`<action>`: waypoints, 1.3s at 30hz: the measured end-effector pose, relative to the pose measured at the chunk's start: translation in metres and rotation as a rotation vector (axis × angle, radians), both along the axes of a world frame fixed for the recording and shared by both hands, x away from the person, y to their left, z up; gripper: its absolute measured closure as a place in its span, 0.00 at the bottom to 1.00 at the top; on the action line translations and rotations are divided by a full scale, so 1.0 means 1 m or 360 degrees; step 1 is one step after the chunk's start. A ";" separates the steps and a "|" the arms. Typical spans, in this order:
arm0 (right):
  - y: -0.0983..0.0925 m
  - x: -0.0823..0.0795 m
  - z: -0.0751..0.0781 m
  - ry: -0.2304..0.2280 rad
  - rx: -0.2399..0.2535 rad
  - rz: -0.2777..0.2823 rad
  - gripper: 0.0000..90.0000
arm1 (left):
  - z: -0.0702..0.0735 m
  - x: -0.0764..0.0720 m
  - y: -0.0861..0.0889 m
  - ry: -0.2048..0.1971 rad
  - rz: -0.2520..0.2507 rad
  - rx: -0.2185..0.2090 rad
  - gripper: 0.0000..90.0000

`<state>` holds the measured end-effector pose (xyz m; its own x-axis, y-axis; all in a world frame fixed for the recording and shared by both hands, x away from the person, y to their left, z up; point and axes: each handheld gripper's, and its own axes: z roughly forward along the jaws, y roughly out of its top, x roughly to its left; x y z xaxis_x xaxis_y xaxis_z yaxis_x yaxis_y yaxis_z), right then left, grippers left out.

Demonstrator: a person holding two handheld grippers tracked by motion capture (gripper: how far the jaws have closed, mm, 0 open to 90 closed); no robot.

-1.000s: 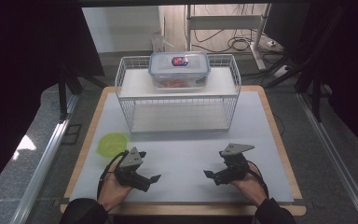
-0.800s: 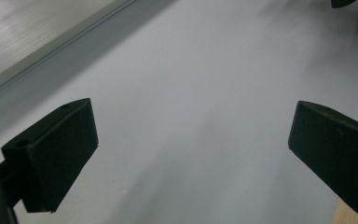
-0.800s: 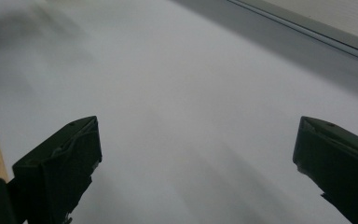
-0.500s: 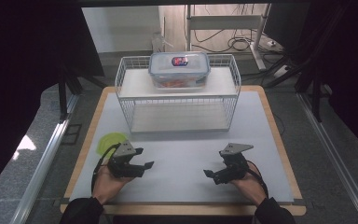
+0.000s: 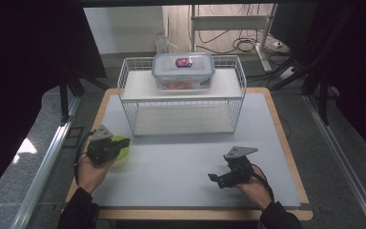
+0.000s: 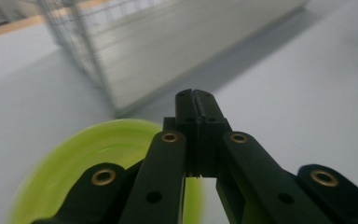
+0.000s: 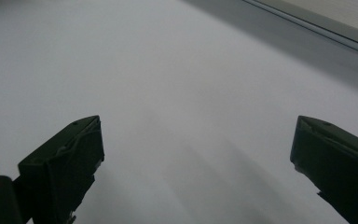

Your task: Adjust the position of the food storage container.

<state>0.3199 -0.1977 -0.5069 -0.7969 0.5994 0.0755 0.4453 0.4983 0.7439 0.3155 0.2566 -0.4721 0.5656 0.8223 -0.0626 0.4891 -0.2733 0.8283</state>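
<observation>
My left gripper [image 5: 124, 142] hovers over a lime-green plate [image 5: 122, 152] at the left of the white mat. Its jaws have just been closing and now meet with nothing between them. In the left gripper view the shut tips [image 6: 195, 95] point past the plate [image 6: 88, 158] toward the wire rack [image 6: 88, 51]. My right gripper [image 5: 214, 181] rests low at the front right of the mat, open. In its own view the gripper [image 7: 198, 135] has wide-apart jaws with bare mat between them.
A white wire rack [image 5: 181, 102] stands at the back of the mat [image 5: 181, 162]. A clear lidded container [image 5: 183, 71] sits on its top shelf. The table's wooden edge [image 5: 286, 143] frames the mat, and dark curtains hang at both sides.
My left hand has moved left and away from the person, rising until its gripper came over the green plate. Its jaws went from open to shut. The right hand stayed put.
</observation>
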 end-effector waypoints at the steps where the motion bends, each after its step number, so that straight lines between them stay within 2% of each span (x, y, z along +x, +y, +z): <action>1: 0.000 0.000 0.000 0.0001 0.0000 -0.0003 0.03 | 0.001 0.000 0.007 -0.0012 0.0033 0.0011 1.00; 4: -0.001 0.000 0.000 0.0002 -0.0001 -0.0017 0.03 | 0.001 0.000 0.028 -0.0033 0.0145 0.0000 1.00; 8: -0.001 0.002 0.000 0.0011 0.0002 -0.0025 0.03 | -0.004 0.003 0.052 -0.0019 0.0273 -0.0019 1.00; 10: -0.001 0.002 -0.001 0.0016 -0.0001 -0.0022 0.03 | -0.010 0.005 0.063 0.0001 0.0321 -0.0038 1.00; 12: -0.001 0.002 -0.001 0.0020 -0.0001 -0.0020 0.03 | -0.016 0.008 0.072 0.0037 0.0368 -0.0028 1.00; 16: 0.000 0.002 -0.002 0.0023 -0.0008 -0.0011 0.03 | -0.028 0.014 0.083 0.0106 0.0413 -0.0041 1.00; 19: 0.000 0.002 -0.002 0.0023 -0.0009 -0.0007 0.04 | -0.035 0.017 0.086 0.0154 0.0430 -0.0033 1.00; 24: 0.000 0.002 -0.002 0.0027 -0.0015 -0.0009 0.04 | -0.043 0.021 0.083 0.0214 0.0412 0.0023 1.00; 29: 0.000 0.002 -0.003 0.0029 -0.0030 -0.0005 0.04 | -0.043 0.021 0.079 0.0216 0.0400 0.0031 1.00; 34: 0.001 0.002 -0.004 0.0036 -0.0040 -0.0005 0.04 | -0.044 0.021 0.079 0.0230 0.0400 0.0002 1.00; 39: 0.001 0.002 -0.005 0.0040 -0.0052 -0.0003 0.04 | -0.043 0.022 0.071 0.0238 0.0360 0.0004 1.00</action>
<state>0.3223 -0.1963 -0.5115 -0.7940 0.6032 0.0757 0.4644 0.5215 0.7158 0.3372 0.3271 -0.5150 0.3523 0.9269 -0.1292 0.6547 -0.1455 0.7418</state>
